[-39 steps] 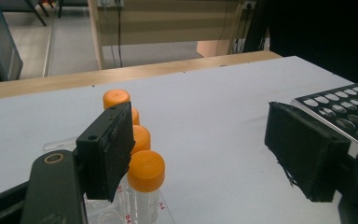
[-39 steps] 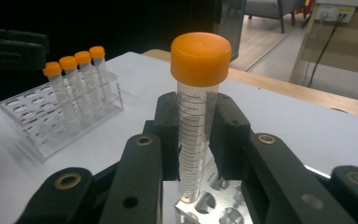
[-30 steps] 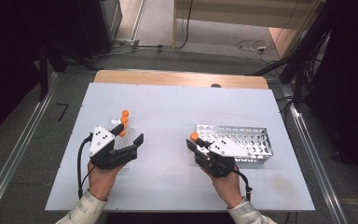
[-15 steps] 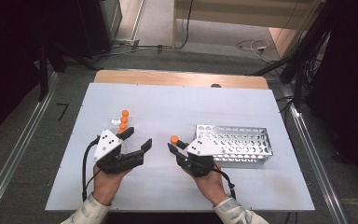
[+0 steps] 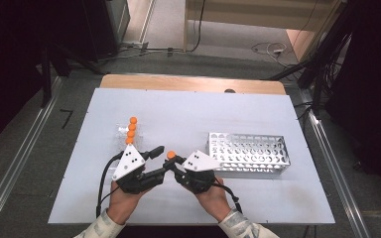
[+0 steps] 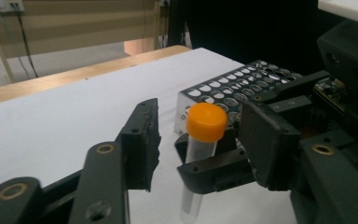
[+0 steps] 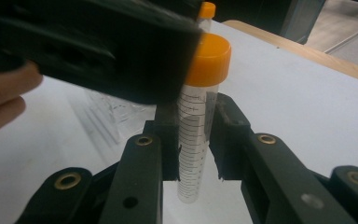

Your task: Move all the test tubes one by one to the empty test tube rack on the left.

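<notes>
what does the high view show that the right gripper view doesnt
High view: the metal rack with its rows of holes lying right of both hands, and the clear rack of orange-capped tubes on the table.

Right gripper view: the printed scale lines on the tube and the pads pressed against its sides.

Both: the right gripper holding the orange-capped tube upright while the left gripper, its jaws just closing, comes in around the cap.

A white table (image 5: 258, 119) with a wooden far edge stands on grey floor (image 5: 168, 29), dark surroundings.
</notes>
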Tool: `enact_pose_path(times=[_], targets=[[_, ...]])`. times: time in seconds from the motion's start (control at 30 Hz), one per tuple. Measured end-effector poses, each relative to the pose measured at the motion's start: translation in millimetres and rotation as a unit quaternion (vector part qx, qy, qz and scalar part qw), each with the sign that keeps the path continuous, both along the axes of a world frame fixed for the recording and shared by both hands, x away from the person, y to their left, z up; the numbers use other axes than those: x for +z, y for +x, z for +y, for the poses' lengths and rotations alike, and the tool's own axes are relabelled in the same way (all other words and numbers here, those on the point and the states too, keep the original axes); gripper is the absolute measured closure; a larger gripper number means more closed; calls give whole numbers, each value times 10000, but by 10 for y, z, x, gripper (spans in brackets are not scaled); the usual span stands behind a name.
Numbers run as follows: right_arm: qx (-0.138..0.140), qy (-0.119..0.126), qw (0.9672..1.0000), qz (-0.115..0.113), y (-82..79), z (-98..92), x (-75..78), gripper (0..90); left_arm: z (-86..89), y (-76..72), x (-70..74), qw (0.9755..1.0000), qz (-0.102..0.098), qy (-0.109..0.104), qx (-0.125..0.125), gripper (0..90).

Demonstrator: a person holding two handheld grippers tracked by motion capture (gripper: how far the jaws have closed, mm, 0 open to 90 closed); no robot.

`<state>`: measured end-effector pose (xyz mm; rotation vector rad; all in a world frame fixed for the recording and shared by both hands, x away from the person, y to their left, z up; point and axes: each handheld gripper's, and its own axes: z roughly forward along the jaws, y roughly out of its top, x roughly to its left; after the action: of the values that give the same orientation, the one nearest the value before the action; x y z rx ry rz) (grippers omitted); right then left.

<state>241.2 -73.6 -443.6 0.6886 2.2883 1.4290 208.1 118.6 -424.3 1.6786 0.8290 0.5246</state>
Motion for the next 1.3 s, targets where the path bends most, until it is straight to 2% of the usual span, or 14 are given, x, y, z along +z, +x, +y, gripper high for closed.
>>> enact_pose_path(times=[0.23,0.43,0.47,0.53,0.67,0.7,0.83,1.1,1.3], targets=[[91,26,10000,-32,-42,31,18,723,-24,-4,-30,10000,-22,59,-29,668],[100,35,9999,-9,-45,30,15,713,-15,-4,-32,10000,-29,81,-26,692],[129,53,9999,10,-43,26,16,649,-9,-3,-28,10000,-33,71,-17,695],[217,59,9997,124,-31,24,18,457,13,-3,-16,10000,-34,34,4,696],[198,24,9997,167,-15,-24,20,332,109,4,20,9999,-37,-68,127,697],[154,37,9996,219,-8,-50,26,299,141,9,29,9998,-39,-114,160,697],[-30,137,9996,233,28,-236,39,259,273,27,64,9991,25,-282,313,697],[-424,246,9986,176,70,-587,106,258,454,14,153,9976,-33,-455,518,697],[-710,363,9968,106,68,-849,163,260,635,15,223,9951,-24,-558,814,697]])
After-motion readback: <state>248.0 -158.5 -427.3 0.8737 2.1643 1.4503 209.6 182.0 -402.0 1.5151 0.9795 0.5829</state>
